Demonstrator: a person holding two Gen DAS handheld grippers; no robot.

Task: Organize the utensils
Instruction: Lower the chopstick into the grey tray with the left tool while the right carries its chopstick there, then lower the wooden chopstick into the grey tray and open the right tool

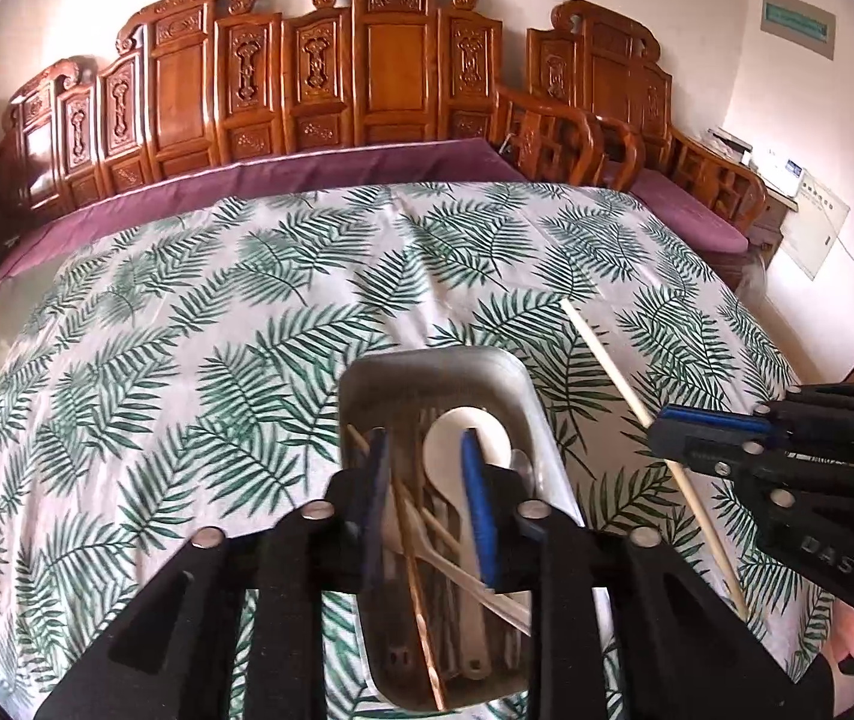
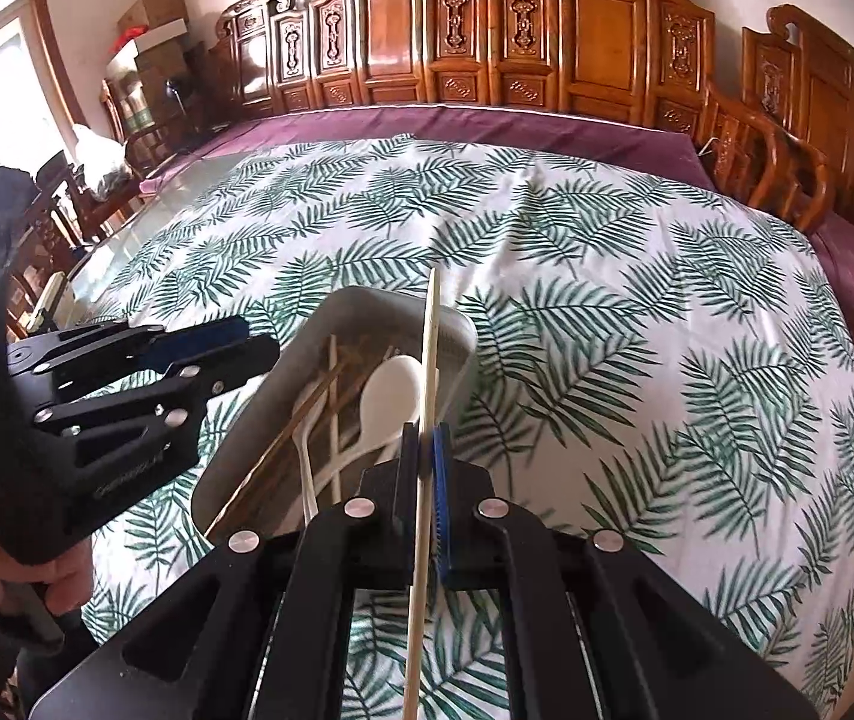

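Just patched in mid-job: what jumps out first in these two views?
The metal tray in the middle of the leaf-print tablecloth, already holding a white spoon and chopsticks. Next, the right gripper beside the tray, clamped on a single pale chopstick. The left gripper hangs open above the tray.

White cloth (image 1: pixel 187 312) with green fern print, grey tray (image 1: pixel 445 372), seemingly white spoon (image 1: pixel 463 438)

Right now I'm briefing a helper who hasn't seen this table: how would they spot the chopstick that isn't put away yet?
Find the leaf-print tablecloth and the grey tray of utensils on it. Just right of the tray, the right gripper pinches one pale chopstick. Unlike the white spoon and sticks lying in the tray, it is held in the air.
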